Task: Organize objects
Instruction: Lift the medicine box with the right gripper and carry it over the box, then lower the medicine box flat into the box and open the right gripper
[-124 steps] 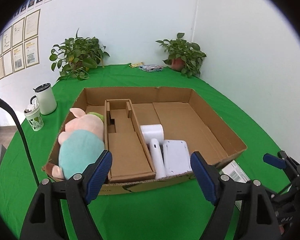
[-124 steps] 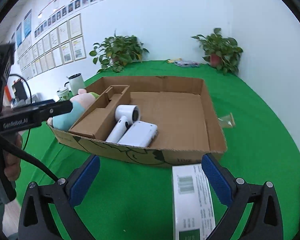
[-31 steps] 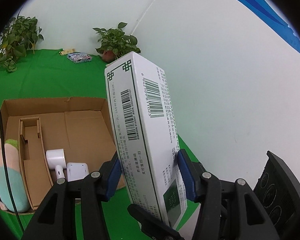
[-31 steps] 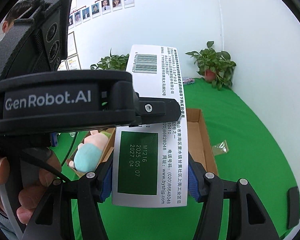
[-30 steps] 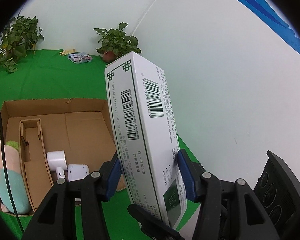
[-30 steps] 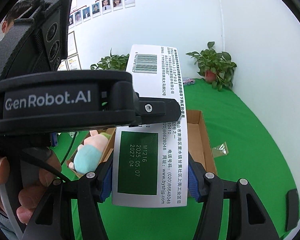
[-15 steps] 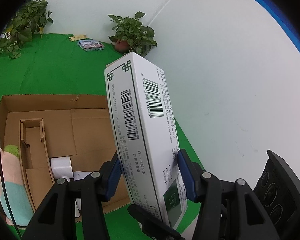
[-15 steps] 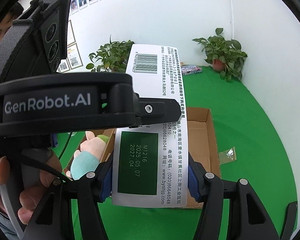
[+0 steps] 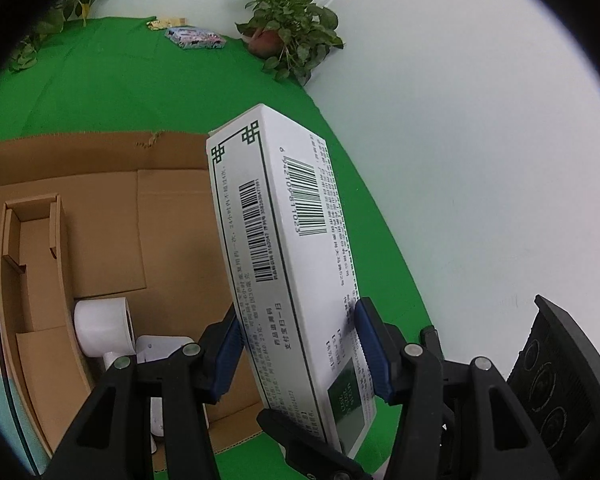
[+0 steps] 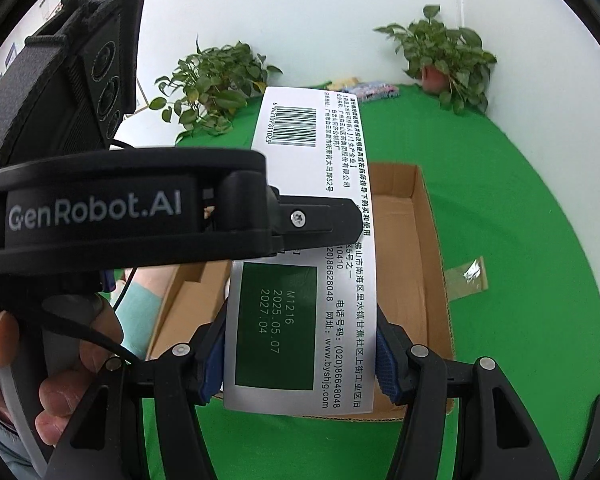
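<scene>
Ahead of and below both tools, a cardboard tray [image 9: 100, 208] is already being occupied by a white dryer [image 9: 104, 328] and a plush toy [image 10: 140, 312]. The white carton [image 9: 284, 264] is being clamped partway open by the left gripper [image 9: 300, 356] and right gripper [image 10: 300, 364] together, being held above the tray's empty part; placing is judged outstanding.

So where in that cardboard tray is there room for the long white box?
The right part of the cardboard tray is bare, between the white hair dryer and the tray's right wall. The left is crowded: cardboard insert, then plush toy.
</scene>
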`<state>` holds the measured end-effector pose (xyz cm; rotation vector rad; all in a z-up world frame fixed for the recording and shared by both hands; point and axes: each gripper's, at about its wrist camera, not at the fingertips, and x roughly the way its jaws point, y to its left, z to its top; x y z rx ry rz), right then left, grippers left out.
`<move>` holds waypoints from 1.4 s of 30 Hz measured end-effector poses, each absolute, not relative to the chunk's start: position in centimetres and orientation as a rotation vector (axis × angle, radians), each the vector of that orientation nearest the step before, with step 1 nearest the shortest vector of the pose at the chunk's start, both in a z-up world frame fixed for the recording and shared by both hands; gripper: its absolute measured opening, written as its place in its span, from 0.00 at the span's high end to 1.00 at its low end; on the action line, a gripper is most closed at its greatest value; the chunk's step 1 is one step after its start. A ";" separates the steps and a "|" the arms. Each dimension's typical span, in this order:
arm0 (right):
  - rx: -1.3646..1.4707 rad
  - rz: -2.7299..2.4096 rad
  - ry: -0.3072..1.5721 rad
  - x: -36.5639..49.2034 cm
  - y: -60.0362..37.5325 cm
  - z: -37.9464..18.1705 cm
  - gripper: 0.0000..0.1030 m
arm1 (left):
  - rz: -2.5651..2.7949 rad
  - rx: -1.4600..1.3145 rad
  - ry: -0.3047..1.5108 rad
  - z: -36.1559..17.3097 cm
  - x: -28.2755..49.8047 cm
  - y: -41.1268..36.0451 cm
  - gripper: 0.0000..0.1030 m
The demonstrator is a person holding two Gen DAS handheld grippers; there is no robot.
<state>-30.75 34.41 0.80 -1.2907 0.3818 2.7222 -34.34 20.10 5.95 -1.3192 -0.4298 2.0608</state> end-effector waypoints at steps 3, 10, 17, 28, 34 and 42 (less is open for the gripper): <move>-1.341 2.708 0.425 -30.1 35.1 -2.1 0.44 | 2.040 -1.385 -0.424 2.8 -35.1 20.7 0.48; -1.470 2.628 0.531 -29.6 36.4 -9.0 0.44 | 1.958 -1.522 -0.426 -3.8 -36.1 22.1 0.49; -1.567 2.561 0.533 -29.0 36.6 -13.7 0.44 | 1.910 -1.593 -0.458 -7.5 -35.7 22.3 0.46; -1.597 2.491 0.426 -29.0 35.8 -14.8 0.42 | 2.129 -1.520 -0.337 -2.1 -32.9 17.8 0.47; -1.708 2.452 0.379 -29.7 35.4 -15.5 0.33 | 2.292 -1.353 -0.324 2.5 -28.4 12.1 0.47; -1.594 2.486 0.370 -28.2 35.1 -12.7 0.32 | 2.605 -1.126 -0.149 6.1 -24.9 7.8 0.46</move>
